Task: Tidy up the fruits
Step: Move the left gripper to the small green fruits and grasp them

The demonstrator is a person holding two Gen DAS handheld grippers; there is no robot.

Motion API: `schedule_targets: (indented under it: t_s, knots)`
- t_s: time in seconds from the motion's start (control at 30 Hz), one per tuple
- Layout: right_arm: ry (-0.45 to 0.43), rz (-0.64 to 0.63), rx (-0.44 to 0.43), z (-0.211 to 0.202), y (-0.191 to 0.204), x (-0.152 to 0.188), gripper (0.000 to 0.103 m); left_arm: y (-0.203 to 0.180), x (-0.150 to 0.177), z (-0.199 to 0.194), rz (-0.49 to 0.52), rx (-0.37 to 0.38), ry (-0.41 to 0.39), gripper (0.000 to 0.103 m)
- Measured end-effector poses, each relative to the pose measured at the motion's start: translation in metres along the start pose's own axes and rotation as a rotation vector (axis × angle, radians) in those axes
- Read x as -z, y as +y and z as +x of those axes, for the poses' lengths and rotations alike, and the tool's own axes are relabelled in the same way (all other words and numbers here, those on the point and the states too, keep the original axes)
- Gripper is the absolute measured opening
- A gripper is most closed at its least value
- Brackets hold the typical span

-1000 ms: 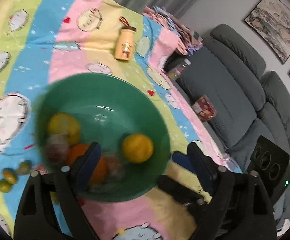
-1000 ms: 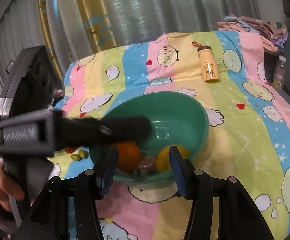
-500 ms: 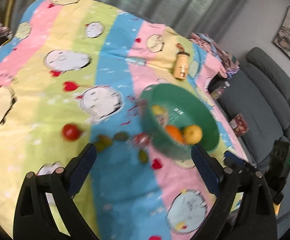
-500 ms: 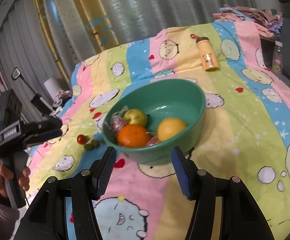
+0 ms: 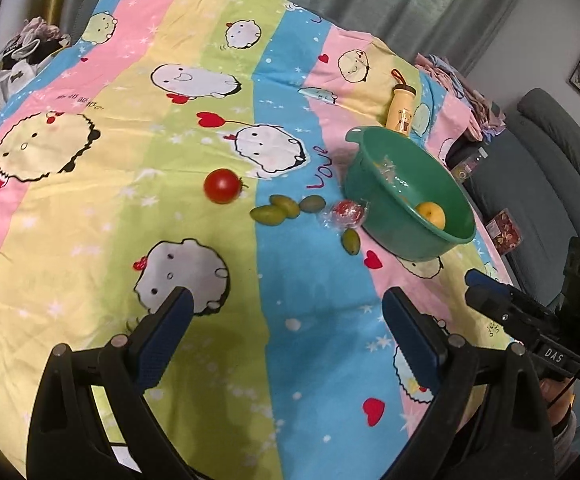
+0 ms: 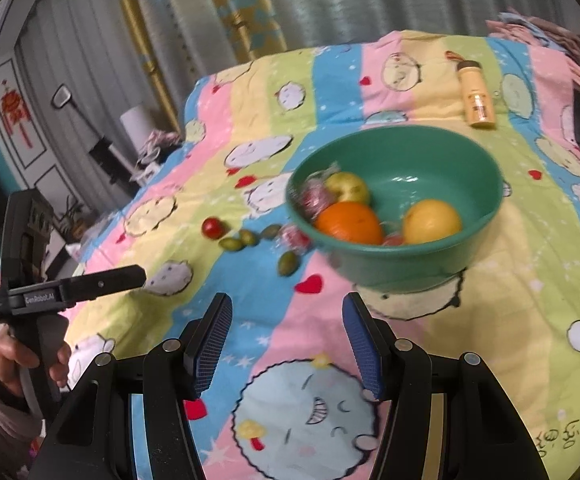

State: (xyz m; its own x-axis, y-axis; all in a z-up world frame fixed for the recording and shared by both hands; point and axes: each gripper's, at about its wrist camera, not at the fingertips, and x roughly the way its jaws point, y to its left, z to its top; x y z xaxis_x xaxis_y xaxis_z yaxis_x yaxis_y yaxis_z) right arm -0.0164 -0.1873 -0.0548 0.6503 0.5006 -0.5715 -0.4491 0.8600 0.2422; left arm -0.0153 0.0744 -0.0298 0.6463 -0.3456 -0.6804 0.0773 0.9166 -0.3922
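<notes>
On the striped blanket [image 5: 70, 240]: a green bowl [image 6: 478, 184], sitting toward the right side. Inside the bowl: an orange [image 6: 349, 223], a yellow round fruit [image 6: 432, 221], a yellow-green apple [image 6: 348, 187], and something red in shiny clear wrap [image 6: 314, 196], maybe a candy or a small fruit, hard to tell. A bit more red peeking out between the orange and the yellow fruit.

Still out on the blanket, just left of the bowl: a red tomato [image 5: 222, 186], off by itself. Next to it, two green olive-like fruits [image 5: 276, 210] touching each other, then one more [image 5: 312, 202] near them. Another wrapped red thing [image 5: 347, 212] right beside the bowl wall. One last green fruit [image 5: 350, 241] a little closer to the cameras.

Behind the bowl: a yellow bottle [image 6: 476, 94] lying on its side.

Left gripper [image 5: 286, 334]: up above the blanket, fingers spread wide, nothing between them. Right gripper [image 6: 287, 340]: also above the blanket, in front of the bowl, fingers apart, holding nothing.

Off to the right: a gray sofa [image 5: 562, 152].
</notes>
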Motion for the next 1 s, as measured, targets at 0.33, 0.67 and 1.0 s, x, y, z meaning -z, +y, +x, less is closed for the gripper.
schedule_targets:
  t_s: [0.33, 0.67, 1.0]
  knots:
    - [0.072, -0.048, -0.007, 0.03, 0.021, -0.001, 0.058, 0.017, 0.004, 0.01, -0.033, 0.049, 0.003, 0.094]
    - [0.099, -0.037, -0.009, 0.047, 0.018, -0.002, 0.058, -0.005, -0.026, 0.061, 0.173, 0.072, 0.016, 0.07]
    - [0.118, -0.006, -0.011, 0.059, 0.007, 0.0, 0.058, -0.005, -0.054, 0.101, 0.307, 0.055, 0.056, 0.062]
